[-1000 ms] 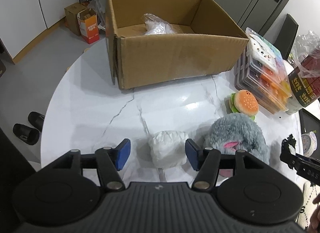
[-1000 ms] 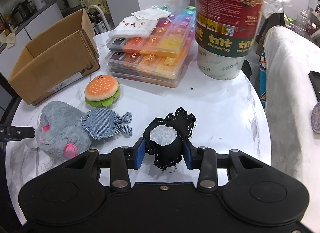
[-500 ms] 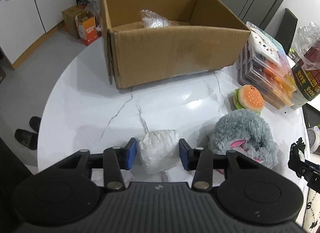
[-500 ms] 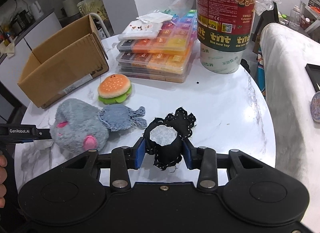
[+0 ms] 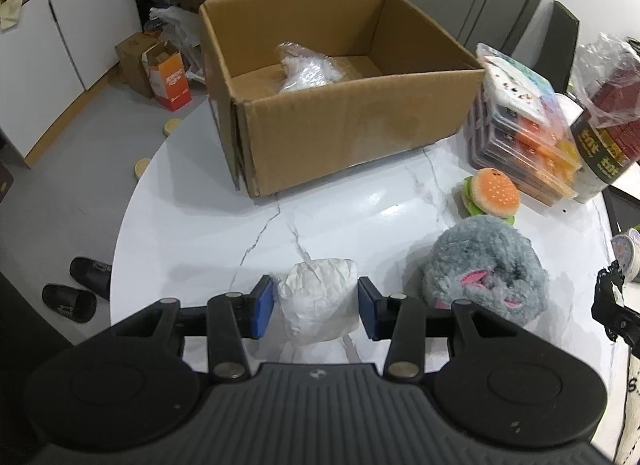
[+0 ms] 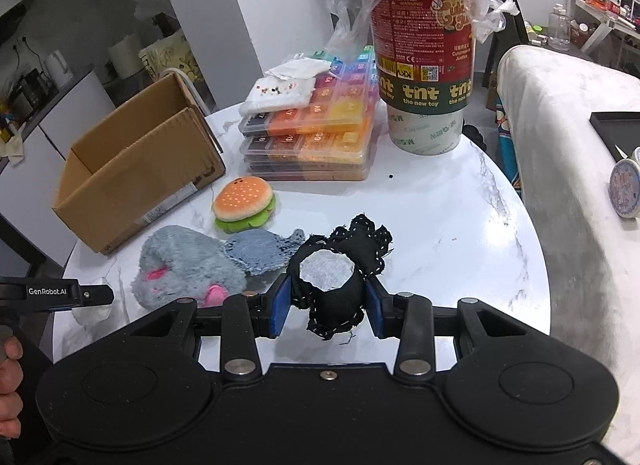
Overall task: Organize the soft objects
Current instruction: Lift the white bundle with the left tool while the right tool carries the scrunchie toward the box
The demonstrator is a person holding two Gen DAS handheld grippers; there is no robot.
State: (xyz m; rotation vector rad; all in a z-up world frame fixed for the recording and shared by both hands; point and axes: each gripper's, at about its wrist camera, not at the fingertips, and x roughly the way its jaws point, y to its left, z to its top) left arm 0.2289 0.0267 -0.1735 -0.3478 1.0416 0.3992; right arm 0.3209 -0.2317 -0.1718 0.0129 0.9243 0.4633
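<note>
My left gripper (image 5: 316,307) is shut on a crumpled white soft bundle (image 5: 318,301) and holds it above the marble table (image 5: 192,233). My right gripper (image 6: 326,305) is shut on a black stitched fabric toy (image 6: 340,285) with a white patch. A grey plush mouse (image 5: 486,271) lies to the right of the left gripper, and also shows in the right wrist view (image 6: 188,269). A plush burger (image 5: 490,195) lies beyond it. The open cardboard box (image 5: 340,121) stands at the far side and holds a clear plastic bag (image 5: 304,71).
Stacked plastic bead cases (image 6: 316,137) and a large tnt tub (image 6: 426,57) wrapped in plastic stand at the table's right. A white-covered chair (image 6: 568,169) is beside the table. Slippers (image 5: 76,293) and small boxes (image 5: 160,69) lie on the floor to the left.
My left gripper closed on the white bundle and lifted it off the table, moving toward the box. My right gripper rose a little, still holding the black toy.
</note>
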